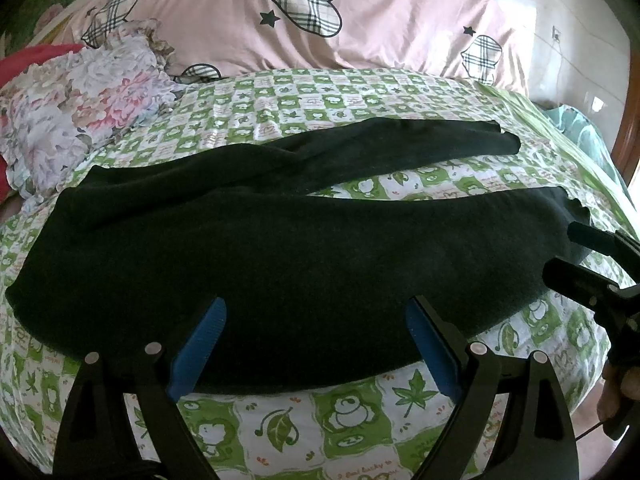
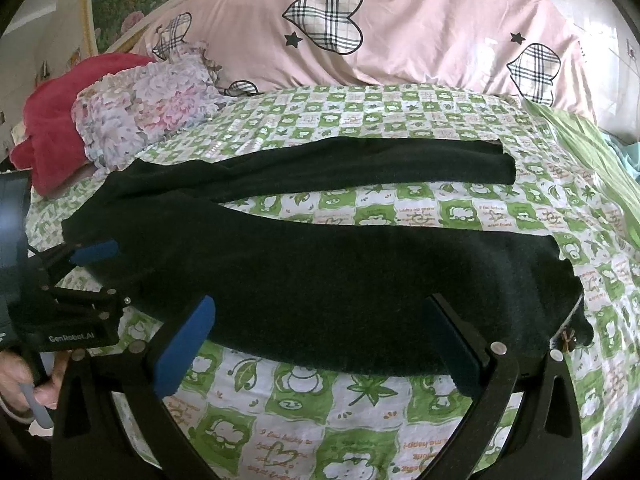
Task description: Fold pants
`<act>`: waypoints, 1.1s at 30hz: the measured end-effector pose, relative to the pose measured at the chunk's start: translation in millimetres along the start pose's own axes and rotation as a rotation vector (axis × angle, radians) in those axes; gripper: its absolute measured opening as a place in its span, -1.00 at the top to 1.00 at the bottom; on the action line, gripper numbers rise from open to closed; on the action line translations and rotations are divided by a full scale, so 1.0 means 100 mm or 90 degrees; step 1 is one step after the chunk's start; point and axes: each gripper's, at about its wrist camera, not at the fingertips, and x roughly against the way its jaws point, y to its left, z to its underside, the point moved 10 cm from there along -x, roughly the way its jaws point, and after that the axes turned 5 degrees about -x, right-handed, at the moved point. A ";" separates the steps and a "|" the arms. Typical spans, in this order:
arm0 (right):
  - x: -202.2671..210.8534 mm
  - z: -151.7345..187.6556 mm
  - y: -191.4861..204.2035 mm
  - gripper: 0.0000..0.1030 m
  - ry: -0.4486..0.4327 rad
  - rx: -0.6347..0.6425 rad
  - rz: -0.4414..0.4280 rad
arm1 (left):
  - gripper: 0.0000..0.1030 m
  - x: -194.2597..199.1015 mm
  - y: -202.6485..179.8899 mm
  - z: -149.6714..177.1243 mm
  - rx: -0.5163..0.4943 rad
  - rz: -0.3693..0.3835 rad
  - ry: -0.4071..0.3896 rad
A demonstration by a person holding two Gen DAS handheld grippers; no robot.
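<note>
Black pants [image 1: 256, 256] lie spread on the bed, waist at the left, two legs running right with a gap between them. They also show in the right wrist view [image 2: 320, 280]. My left gripper [image 1: 316, 320] is open just over the near leg's front edge, close to the waist end. My right gripper [image 2: 320, 320] is open over the near leg's front edge toward the cuff [image 2: 568, 304]. The right gripper also shows at the right edge of the left wrist view [image 1: 588, 252], and the left gripper at the left of the right wrist view [image 2: 86, 256].
The bed has a green and white patterned sheet [image 1: 340, 412]. A floral pillow [image 1: 80, 104] and a red cloth [image 2: 52, 120] lie at the back left. A pink quilt with plaid hearts [image 1: 280, 20] is heaped along the back.
</note>
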 end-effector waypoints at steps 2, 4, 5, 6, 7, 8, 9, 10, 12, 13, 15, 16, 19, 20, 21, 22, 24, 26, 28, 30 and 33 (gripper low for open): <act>0.00 0.00 0.01 -1.00 0.000 -0.002 0.000 | -0.79 0.00 0.00 0.00 0.000 0.002 0.001; 0.01 -0.01 0.01 -1.00 0.000 -0.004 -0.002 | -0.79 0.00 -0.01 0.00 -0.001 0.002 0.001; 0.02 -0.01 0.02 -1.00 -0.001 -0.006 -0.003 | -0.79 -0.01 -0.01 0.00 -0.001 0.003 0.002; 0.02 -0.02 0.03 -1.00 -0.002 -0.007 -0.003 | -0.79 -0.01 -0.01 0.00 -0.001 0.004 0.002; 0.02 -0.02 0.02 -1.00 -0.001 -0.006 -0.003 | -0.79 -0.01 -0.01 0.00 -0.001 0.005 0.003; 0.02 -0.02 0.02 -1.00 -0.001 -0.006 -0.003 | -0.79 -0.01 -0.01 0.00 -0.001 0.005 0.004; 0.01 -0.02 0.04 -1.00 -0.001 -0.006 -0.004 | -0.79 -0.01 -0.01 0.00 -0.001 0.006 0.005; 0.02 -0.01 0.02 -1.00 -0.001 -0.005 -0.003 | -0.79 -0.02 -0.02 0.00 -0.001 0.007 0.005; 0.02 -0.02 0.02 -0.99 -0.001 -0.006 -0.004 | -0.79 -0.02 -0.02 0.00 -0.002 0.007 0.006; 0.02 -0.02 0.02 -1.00 -0.001 -0.007 -0.004 | -0.79 -0.03 -0.02 0.00 -0.002 0.008 0.008; 0.02 -0.02 0.02 -1.00 -0.002 -0.008 -0.004 | -0.79 -0.04 -0.02 0.00 -0.004 0.009 0.010; 0.02 -0.02 0.01 -1.00 -0.003 -0.010 -0.005 | -0.79 -0.04 -0.03 0.00 -0.005 0.009 0.012; 0.03 -0.05 0.03 -1.00 -0.006 -0.017 -0.008 | -0.79 -0.05 -0.03 -0.01 -0.009 0.012 0.015; 0.03 -0.06 0.02 -1.00 -0.006 -0.019 -0.009 | -0.79 -0.06 -0.03 -0.02 -0.010 0.012 0.016; 0.04 -0.07 0.01 -1.00 -0.007 -0.021 -0.010 | -0.79 -0.06 -0.03 -0.04 -0.013 0.012 0.016; 0.04 -0.08 0.00 -1.00 -0.008 -0.025 -0.011 | -0.79 -0.07 -0.03 -0.05 -0.015 0.012 0.016; 0.04 -0.12 -0.01 -1.00 -0.010 -0.032 -0.012 | -0.79 -0.09 -0.03 -0.09 -0.017 0.013 0.018; 0.03 -0.15 -0.07 -1.00 -0.012 -0.043 -0.015 | -0.79 -0.11 -0.03 -0.12 -0.020 0.015 0.019; 0.01 -0.16 -0.15 -1.00 -0.012 -0.052 -0.015 | -0.79 -0.14 -0.03 -0.18 -0.026 0.016 0.021; -0.01 -0.20 -0.19 -1.00 -0.008 -0.061 -0.012 | -0.79 -0.18 -0.03 -0.24 -0.032 0.014 0.024; -0.04 -0.28 -0.32 -1.00 -0.008 -0.078 -0.009 | -0.79 -0.26 -0.02 -0.35 -0.031 0.022 0.029</act>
